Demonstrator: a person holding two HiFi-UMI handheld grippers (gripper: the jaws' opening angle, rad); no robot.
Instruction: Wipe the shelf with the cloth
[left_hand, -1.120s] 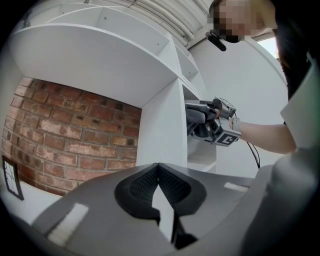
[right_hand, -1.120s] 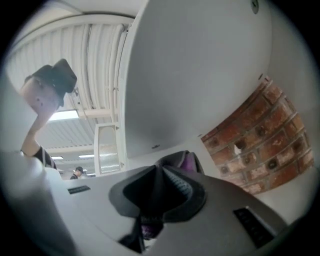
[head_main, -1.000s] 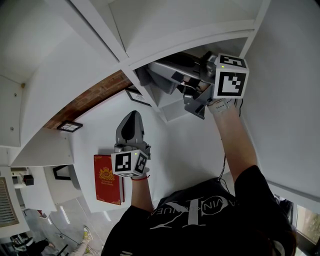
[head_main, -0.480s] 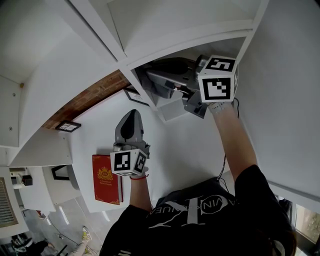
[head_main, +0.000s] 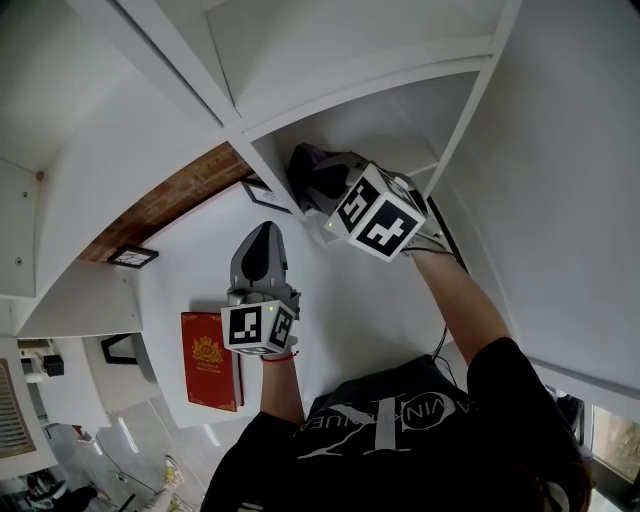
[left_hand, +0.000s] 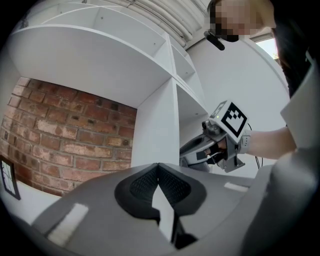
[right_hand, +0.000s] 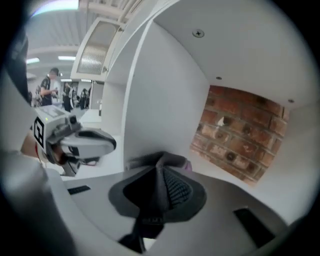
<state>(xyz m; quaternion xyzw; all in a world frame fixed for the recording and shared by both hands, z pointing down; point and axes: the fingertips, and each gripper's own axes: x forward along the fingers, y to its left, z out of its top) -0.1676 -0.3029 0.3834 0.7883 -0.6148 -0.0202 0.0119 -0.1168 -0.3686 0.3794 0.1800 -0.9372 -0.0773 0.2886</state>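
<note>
At the mouth of an open compartment of the white shelf (head_main: 372, 72), the right gripper (right_hand: 161, 172) is held out on a stretched forearm (head_main: 468, 305). It is angled somewhat downward and rolled, so that a corner of its marker cube (head_main: 376, 212) is turned toward the head camera. Its jaws are clamped on the cloth (right_hand: 156, 161), a dark grey fold with a purple edge, which is bunched over the jaw tips just beside the white divider panel (left_hand: 157, 125). Behind it the brick wall (right_hand: 240, 132) is seen.

The left gripper (left_hand: 158, 167) is held level and lower, well apart from the right one and outside the compartment. Its jaws are closed together with nothing between them. A red band is worn at the wrist behind its cube.

From the head view, the right gripper's jaws are hidden behind the cube and the cloth (head_main: 318, 172), and both hands are largely covered by the cubes. Whether the cloth touches the shelf board cannot be told, and how much of it hangs below the jaws is out of sight. The shelf is cut off by the frame on every side. A red book (head_main: 212, 358) is seen near the left gripper, its cover print too small to be read.
</note>
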